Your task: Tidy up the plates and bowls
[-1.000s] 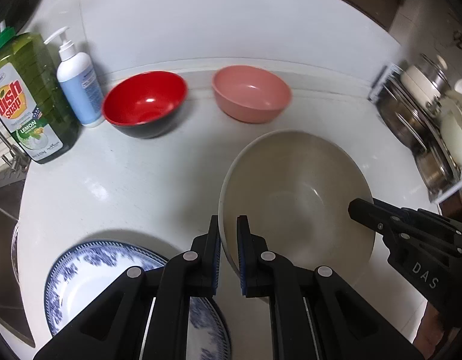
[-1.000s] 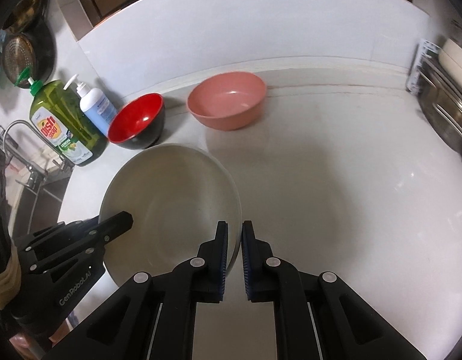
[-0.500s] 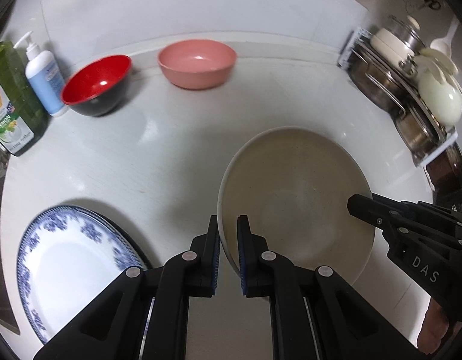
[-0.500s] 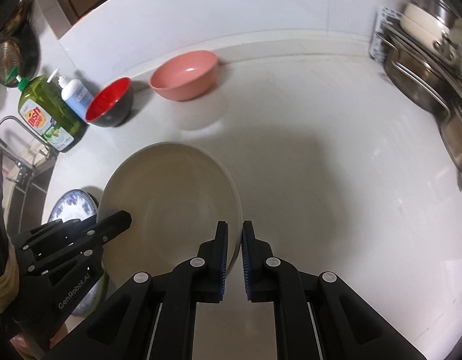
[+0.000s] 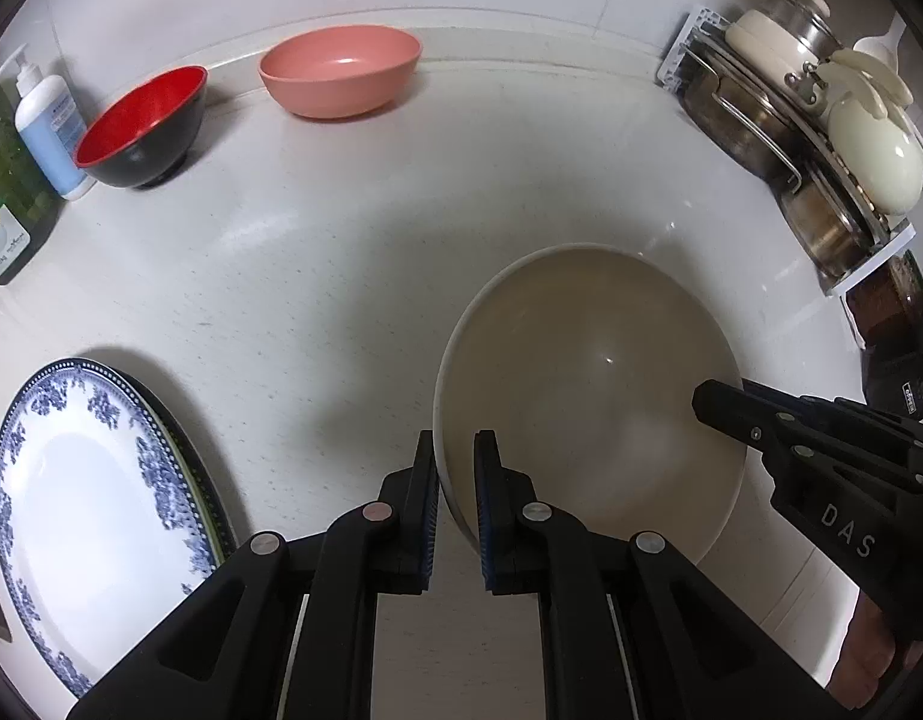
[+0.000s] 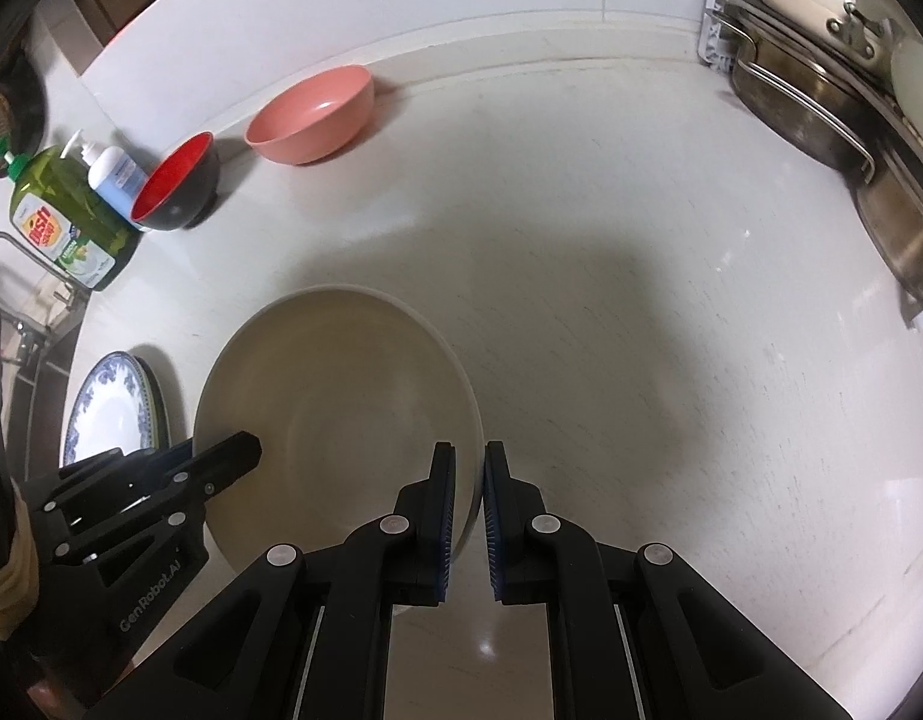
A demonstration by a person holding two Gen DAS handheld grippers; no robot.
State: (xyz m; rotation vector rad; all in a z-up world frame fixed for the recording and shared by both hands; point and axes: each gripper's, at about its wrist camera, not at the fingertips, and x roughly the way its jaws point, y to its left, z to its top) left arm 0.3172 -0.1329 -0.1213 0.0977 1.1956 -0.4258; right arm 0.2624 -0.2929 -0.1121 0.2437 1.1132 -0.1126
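Your left tool (image 5: 456, 468) & right tool (image 6: 469, 480) each pinch opposite rims of beige bowl (image 5: 587, 396), over tabletop (image 5: 317, 276). Patterned plate (image 5: 71, 510) left of bowl; pink bowl (image 5: 340, 69), red bowl (image 5: 140, 126) beyond it.

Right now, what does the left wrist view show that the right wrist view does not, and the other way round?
Only the left wrist view shows the white ladle above the rack. Only the right wrist view shows the faucet and the soap bottle's green pump.

Both show the beige bowl, gripped at its rim by the left gripper and the right gripper, plus the pink bowl, the red bowl and the blue-patterned plate.
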